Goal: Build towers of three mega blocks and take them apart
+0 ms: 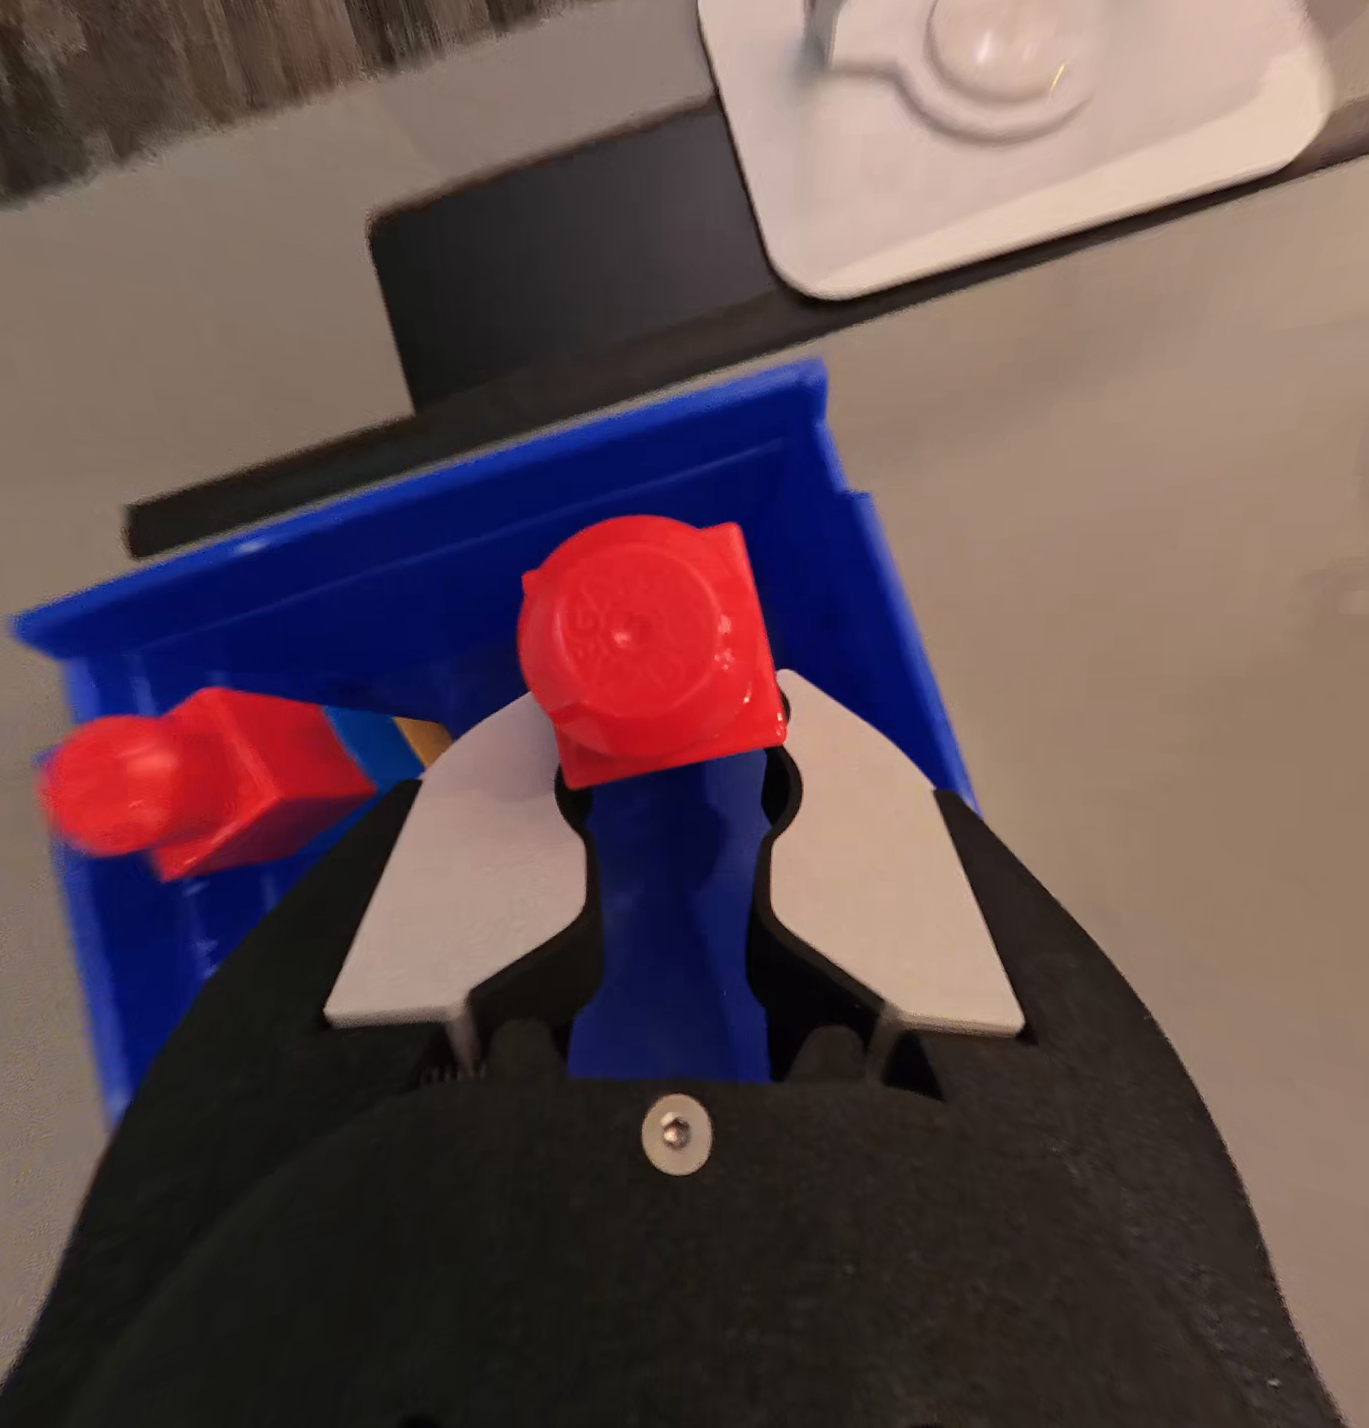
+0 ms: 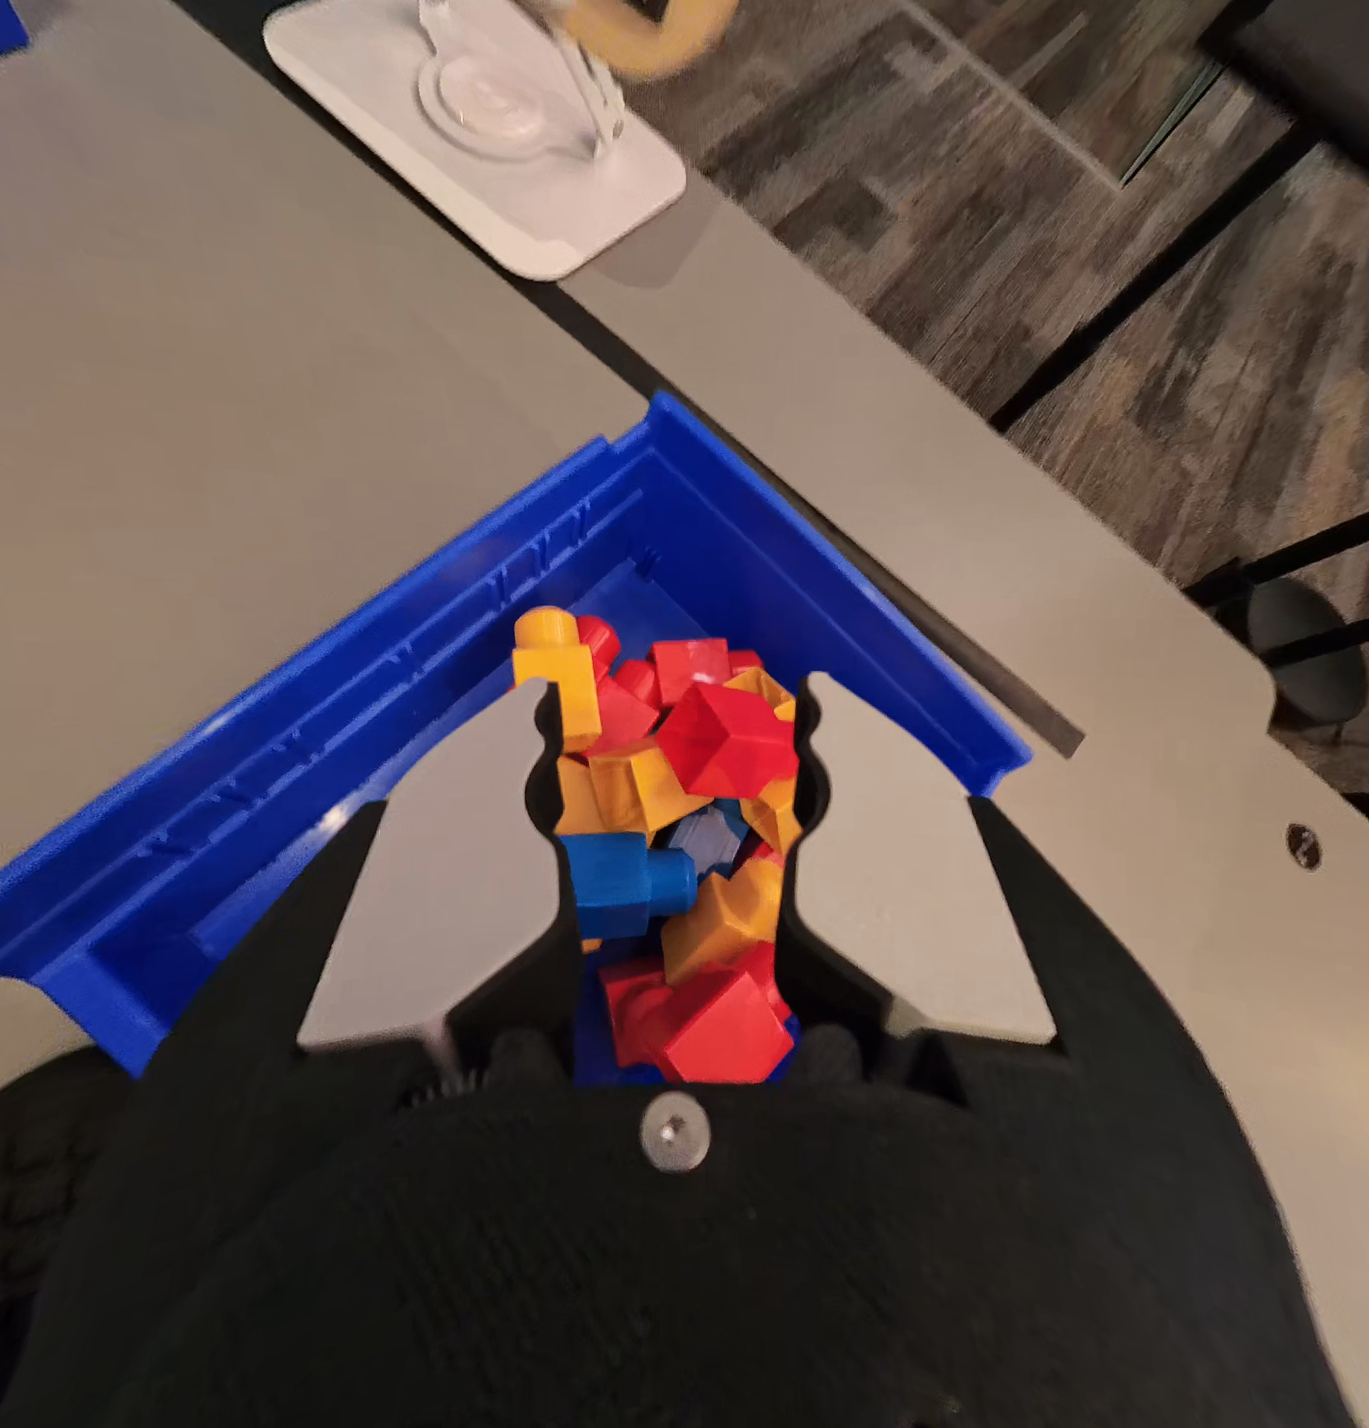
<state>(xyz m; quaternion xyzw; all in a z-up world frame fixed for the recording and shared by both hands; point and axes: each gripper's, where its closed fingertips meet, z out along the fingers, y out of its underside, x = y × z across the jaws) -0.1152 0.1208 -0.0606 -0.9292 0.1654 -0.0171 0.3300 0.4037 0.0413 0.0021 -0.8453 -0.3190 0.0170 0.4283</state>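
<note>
black and grey, the left hand-held gripper (image 1: 669,722) fills the lower part of its view, its jaws partly closed with both tips against the lower sides of a red block (image 1: 642,649), stud facing the camera. it sits above the blue bin (image 1: 434,556), near the bin's far right corner. a 2nd red block (image 1: 202,780), blurred, lies on its side at the bin's left. behind the bin, on the grey bench (image 1: 1129,618), are a black slab (image 1: 557,294) and a white base (image 1: 1036,131).

the right hand-held gripper (image 2: 673,695) hangs over the same bin (image 2: 820,587), jaws wide apart and gripping nothing. between and below its fingers lies a loose heap of blocks: a yellow block (image 2: 557,672) just beside the left tip, a red one (image 2: 723,746) near the right tip, a blue block (image 2: 627,881) lower down. whether the tips touch any of them, i cannot tell.
</note>
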